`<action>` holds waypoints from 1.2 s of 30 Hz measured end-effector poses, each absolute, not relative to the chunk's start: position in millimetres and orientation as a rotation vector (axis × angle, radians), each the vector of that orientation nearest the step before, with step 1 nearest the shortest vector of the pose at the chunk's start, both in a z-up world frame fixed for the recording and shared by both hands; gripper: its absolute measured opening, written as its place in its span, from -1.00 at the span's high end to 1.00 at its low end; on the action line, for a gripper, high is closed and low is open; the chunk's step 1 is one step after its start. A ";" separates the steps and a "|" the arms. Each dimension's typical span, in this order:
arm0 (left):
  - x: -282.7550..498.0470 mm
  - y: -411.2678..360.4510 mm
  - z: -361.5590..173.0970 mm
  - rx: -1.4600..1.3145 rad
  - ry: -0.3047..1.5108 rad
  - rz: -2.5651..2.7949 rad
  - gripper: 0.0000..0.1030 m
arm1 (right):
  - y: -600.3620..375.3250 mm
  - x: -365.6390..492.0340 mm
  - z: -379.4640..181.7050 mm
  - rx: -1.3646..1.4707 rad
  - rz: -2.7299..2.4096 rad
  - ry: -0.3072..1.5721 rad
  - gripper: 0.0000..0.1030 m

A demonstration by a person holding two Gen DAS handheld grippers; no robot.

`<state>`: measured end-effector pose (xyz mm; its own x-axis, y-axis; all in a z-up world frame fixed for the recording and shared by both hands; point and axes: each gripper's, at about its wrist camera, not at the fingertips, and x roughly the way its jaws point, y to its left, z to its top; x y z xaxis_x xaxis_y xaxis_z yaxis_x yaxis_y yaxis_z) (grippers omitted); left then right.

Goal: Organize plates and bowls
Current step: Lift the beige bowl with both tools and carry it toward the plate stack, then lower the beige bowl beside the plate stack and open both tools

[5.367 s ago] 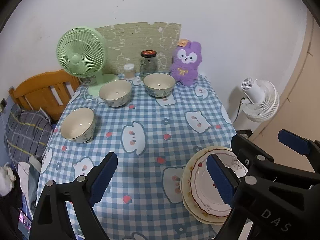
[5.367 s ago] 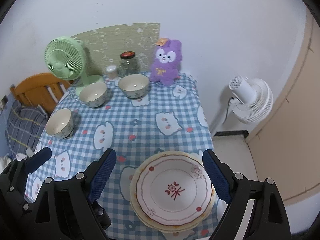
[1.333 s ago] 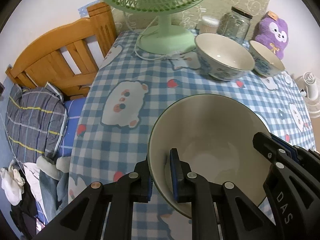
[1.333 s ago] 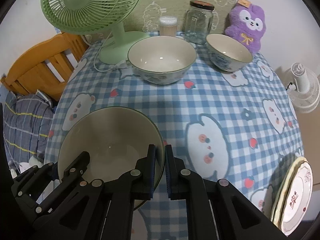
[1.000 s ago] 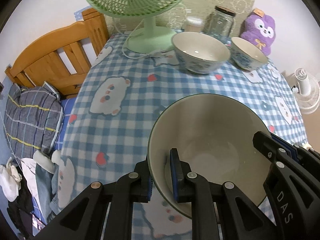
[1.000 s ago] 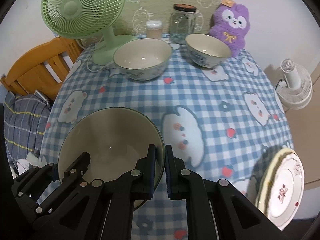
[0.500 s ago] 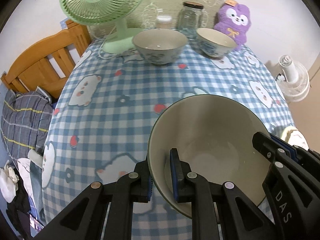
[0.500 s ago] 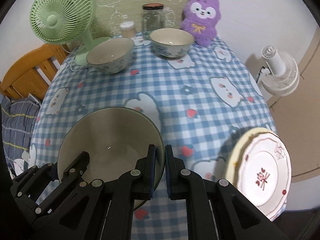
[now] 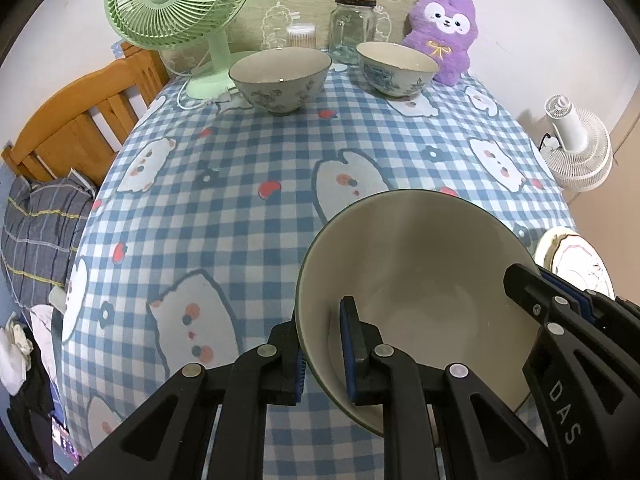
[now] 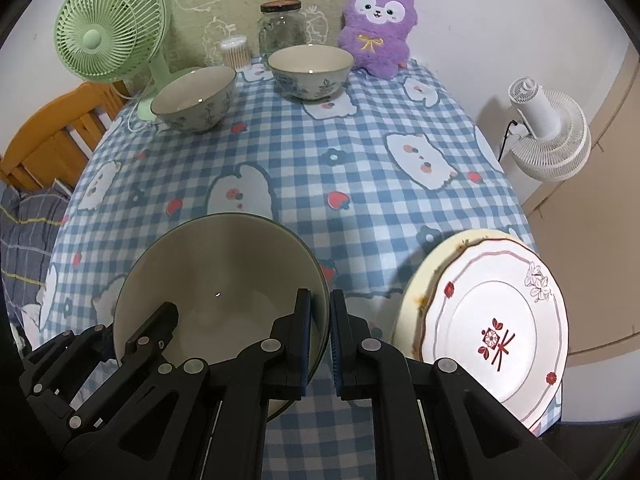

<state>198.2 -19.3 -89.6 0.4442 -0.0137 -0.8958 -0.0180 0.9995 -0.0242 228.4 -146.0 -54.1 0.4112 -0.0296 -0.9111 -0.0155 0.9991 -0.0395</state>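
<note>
Left wrist view — L gripper (image 9: 322,344) & R gripper (image 10: 319,334) both pinch one bowl (image 9: 416,280) by opposite rims.

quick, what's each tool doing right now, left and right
Left tool: shut on the left rim of the held bowl.
Right tool: shut on the same bowl's right rim.

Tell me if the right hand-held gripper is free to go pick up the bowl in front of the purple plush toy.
Probably not yet. The right hand-held gripper is shut on the held bowl, as is the left hand-held gripper. The table toward the far bowl looks unobstructed.
</note>
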 end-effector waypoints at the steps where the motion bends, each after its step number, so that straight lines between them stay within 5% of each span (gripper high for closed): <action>1: 196.7 -20.6 -91.6 -0.033 1.115 0.005 0.76 | -147.6 227.5 -55.7 -0.044 -0.007 1.151 0.77; 22: 167.3 -25.4 -112.4 -0.041 1.155 0.055 0.75 | -144.9 202.5 -71.2 -0.103 0.015 1.201 0.74; 27: 164.1 -25.6 -110.6 -0.053 1.152 0.053 0.44 | -145.7 200.7 -70.4 -0.090 0.039 1.211 0.70; 30: 160.8 -27.7 -109.3 -0.045 1.152 0.054 0.32 | -148.5 200.0 -72.5 -0.073 0.049 1.235 0.45; 32: 159.3 -29.1 -109.4 -0.044 1.159 0.050 0.25 | -150.5 197.2 -70.5 -0.064 0.050 1.226 -0.11; 36: 156.7 -28.5 -104.7 -0.053 1.152 0.063 0.05 | -154.0 194.7 -63.5 -0.066 0.036 1.208 -0.24</action>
<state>156.7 -28.5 -104.7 0.4052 0.0230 -0.9139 -0.0773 0.9970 -0.0092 194.7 -154.0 -63.5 0.3548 -0.0072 -0.9349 -0.0636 0.9975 -0.0318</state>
